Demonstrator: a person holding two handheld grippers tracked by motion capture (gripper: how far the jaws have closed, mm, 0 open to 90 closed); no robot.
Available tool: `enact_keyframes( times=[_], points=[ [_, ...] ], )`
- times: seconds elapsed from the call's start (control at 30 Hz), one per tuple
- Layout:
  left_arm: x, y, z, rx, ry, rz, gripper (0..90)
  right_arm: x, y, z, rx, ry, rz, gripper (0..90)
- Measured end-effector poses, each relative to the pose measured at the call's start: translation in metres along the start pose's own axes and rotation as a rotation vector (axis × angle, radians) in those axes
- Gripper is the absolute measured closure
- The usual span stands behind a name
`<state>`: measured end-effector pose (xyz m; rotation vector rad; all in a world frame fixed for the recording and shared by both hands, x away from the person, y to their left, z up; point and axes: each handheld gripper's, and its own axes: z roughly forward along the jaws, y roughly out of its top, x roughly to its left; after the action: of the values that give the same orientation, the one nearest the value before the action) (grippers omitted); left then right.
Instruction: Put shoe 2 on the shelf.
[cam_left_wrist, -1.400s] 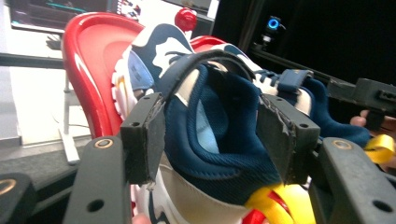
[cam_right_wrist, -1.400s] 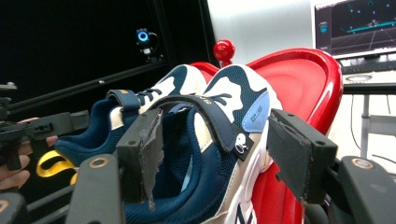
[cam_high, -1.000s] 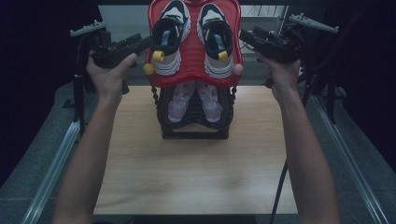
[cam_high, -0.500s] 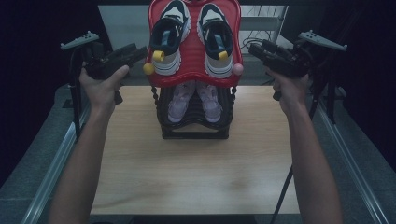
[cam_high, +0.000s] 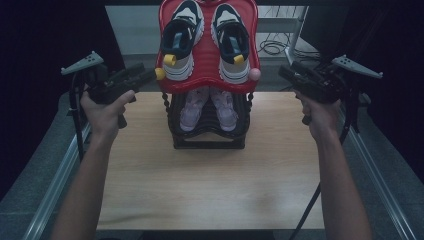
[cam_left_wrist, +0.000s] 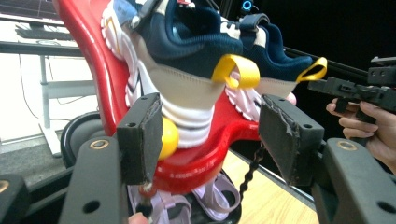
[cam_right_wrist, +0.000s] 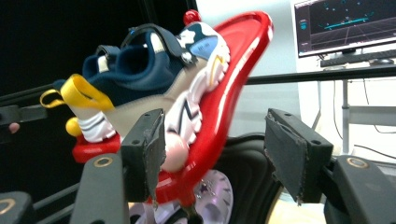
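A red tray (cam_high: 208, 65) tops a black shoe rack (cam_high: 207, 140) at the back of the wooden table (cam_high: 210, 185). Two navy and white sneakers (cam_high: 181, 37) with yellow heel loops (cam_left_wrist: 236, 70) lie on it. A pair of lilac shoes (cam_high: 207, 107) sits on the lower shelf. My left gripper (cam_high: 147, 76) is open, its tips just left of the tray's yellow knob (cam_high: 160, 74). In the left gripper view its jaws (cam_left_wrist: 212, 140) frame the tray's edge (cam_left_wrist: 205, 158) without touching. My right gripper (cam_high: 286, 73) is open, a short way right of the pink knob (cam_high: 255, 75); nothing lies between its jaws (cam_right_wrist: 219, 154).
Metal rails (cam_high: 55, 175) run along both sides of the table. A desk with a monitor (cam_right_wrist: 345, 23) and cables (cam_high: 272, 47) stands behind the rack. Bare wood lies in front of the rack.
Both grippers have drawn back from the red tray, moving outward and toward the person. The rack and shoes have not moved.
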<state>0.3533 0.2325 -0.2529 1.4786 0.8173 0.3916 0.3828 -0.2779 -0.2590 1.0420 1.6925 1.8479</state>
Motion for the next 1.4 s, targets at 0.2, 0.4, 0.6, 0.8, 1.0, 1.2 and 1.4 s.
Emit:
enact_keyframes(
  times=[0.2,0.4,0.6,0.8,1.0,1.2,1.4],
  points=[
    [0.001,-0.023,-0.012,-0.026,0.012,-0.021,41.2,-0.007,-0.024,-0.007,0.006,0.005,0.023,39.8],
    [0.007,-0.047,-0.021,-0.022,0.043,-0.039,41.2,-0.012,-0.052,-0.008,0.037,0.007,0.03,40.0],
    [0.014,-0.077,-0.031,0.001,0.046,-0.06,40.8,-0.015,-0.083,-0.01,0.059,0.018,0.04,39.8],
    [0.018,-0.112,-0.039,0.034,0.077,-0.071,41.1,-0.011,-0.112,-0.013,0.093,0.04,0.033,39.2],
    [0.019,-0.144,-0.039,0.089,0.096,-0.074,41.3,-0.01,-0.138,-0.017,0.131,0.064,0.047,38.8],
    [0.019,-0.18,-0.038,0.156,0.106,-0.088,41.3,-0.012,-0.169,-0.024,0.195,0.037,0.04,38.1],
    [0.022,-0.206,-0.04,0.195,0.127,-0.116,41.4,-0.013,-0.195,-0.032,0.245,0.023,0.041,38.0]
  ],
)
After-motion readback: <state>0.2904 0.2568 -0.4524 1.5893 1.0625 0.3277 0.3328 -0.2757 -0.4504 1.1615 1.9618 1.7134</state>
